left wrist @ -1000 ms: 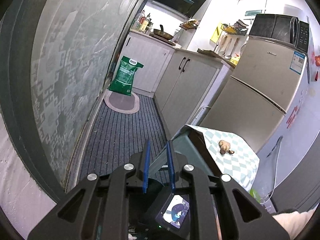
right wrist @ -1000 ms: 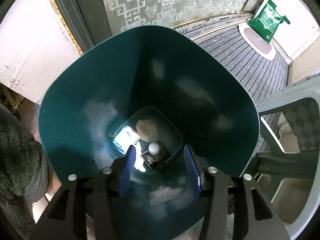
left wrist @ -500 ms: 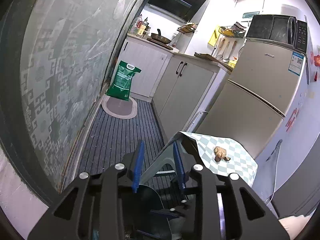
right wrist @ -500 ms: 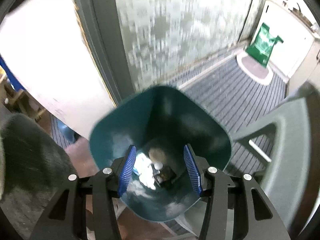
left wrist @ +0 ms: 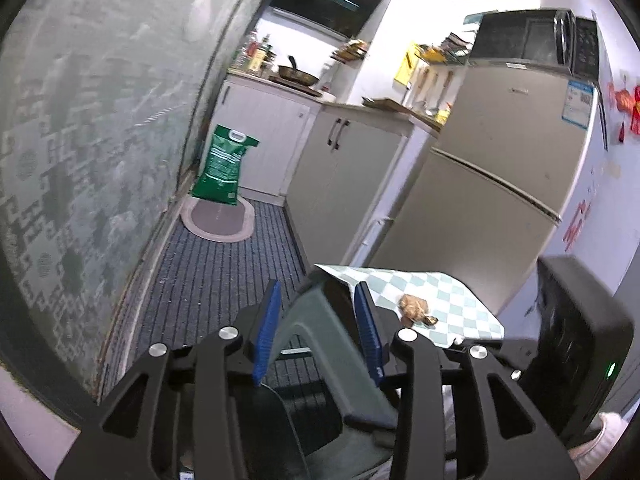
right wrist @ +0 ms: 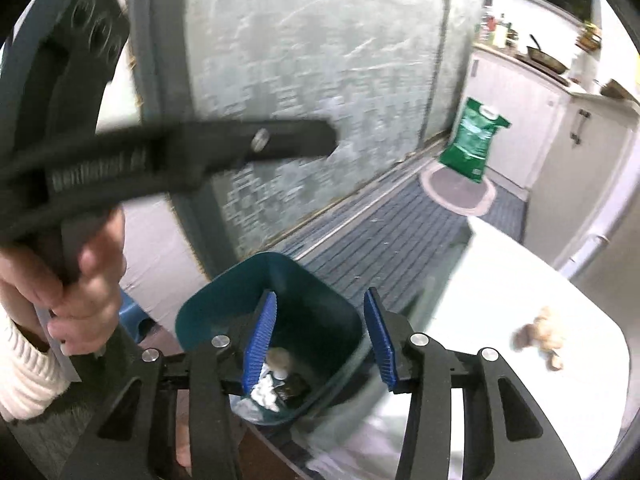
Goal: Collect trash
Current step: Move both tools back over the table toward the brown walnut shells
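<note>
A teal trash bin [right wrist: 280,280] stands on the floor beside the table and holds several scraps, among them white crumpled paper [right wrist: 265,392] and a tan lump [right wrist: 279,358]. My right gripper [right wrist: 320,340] is open and empty above the bin. A tan crumpled scrap [right wrist: 544,338] lies on the table; it also shows in the left wrist view [left wrist: 414,306] on the checked tablecloth [left wrist: 452,300]. My left gripper [left wrist: 316,332] is open and empty, left of that scrap, above the table's corner.
A patterned glass door [left wrist: 100,120] runs along the left. A green bag [left wrist: 224,168] stands on a round mat. Cabinets [left wrist: 344,184] and a fridge [left wrist: 492,184] line the right. A striped floor mat [left wrist: 216,272] covers the aisle.
My right gripper has lifted up and back from inside the bin, so the table and scrap came into view. My left gripper has opened wider and risen a little.
</note>
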### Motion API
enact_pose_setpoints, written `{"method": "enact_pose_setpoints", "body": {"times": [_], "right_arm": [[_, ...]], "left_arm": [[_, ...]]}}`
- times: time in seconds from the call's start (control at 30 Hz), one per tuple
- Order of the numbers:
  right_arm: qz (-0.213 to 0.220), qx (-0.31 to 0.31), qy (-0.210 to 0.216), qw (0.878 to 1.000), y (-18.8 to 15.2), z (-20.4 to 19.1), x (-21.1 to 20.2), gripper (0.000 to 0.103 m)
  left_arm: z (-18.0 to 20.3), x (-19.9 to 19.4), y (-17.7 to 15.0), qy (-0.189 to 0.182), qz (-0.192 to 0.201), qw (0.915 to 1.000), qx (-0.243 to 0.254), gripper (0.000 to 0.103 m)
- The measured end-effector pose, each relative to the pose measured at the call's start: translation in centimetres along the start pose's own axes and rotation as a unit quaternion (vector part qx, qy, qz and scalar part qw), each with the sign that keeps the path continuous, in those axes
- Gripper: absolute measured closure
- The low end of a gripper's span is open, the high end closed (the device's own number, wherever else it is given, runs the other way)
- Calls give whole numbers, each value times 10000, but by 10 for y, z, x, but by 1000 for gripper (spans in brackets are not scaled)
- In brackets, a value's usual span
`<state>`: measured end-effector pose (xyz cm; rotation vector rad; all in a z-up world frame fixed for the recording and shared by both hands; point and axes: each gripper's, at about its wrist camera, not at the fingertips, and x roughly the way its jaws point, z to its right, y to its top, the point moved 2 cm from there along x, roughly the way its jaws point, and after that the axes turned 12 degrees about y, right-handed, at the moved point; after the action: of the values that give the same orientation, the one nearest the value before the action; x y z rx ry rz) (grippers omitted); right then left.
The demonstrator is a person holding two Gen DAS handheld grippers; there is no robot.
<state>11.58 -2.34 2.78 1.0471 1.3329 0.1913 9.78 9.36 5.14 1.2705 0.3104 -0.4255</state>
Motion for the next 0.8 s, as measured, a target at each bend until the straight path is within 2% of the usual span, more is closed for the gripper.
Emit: {"method": "enact_pose_setpoints", "body": {"times": [0.33,0.5,0.8], "right_arm": [[305,620,-439,9966,-26,60,-44,63],[355,981,-609,9927,-45,93,-57,65],[436,1519,-756,9845,-72,134,-74,69]], "left_arm": [[57,34,-16,-140,-341,9976,587,56],[87,59,-31,-31,-611,9925,1062,56],[121,92,-48,10,-1024,9848,1400,56]]}}
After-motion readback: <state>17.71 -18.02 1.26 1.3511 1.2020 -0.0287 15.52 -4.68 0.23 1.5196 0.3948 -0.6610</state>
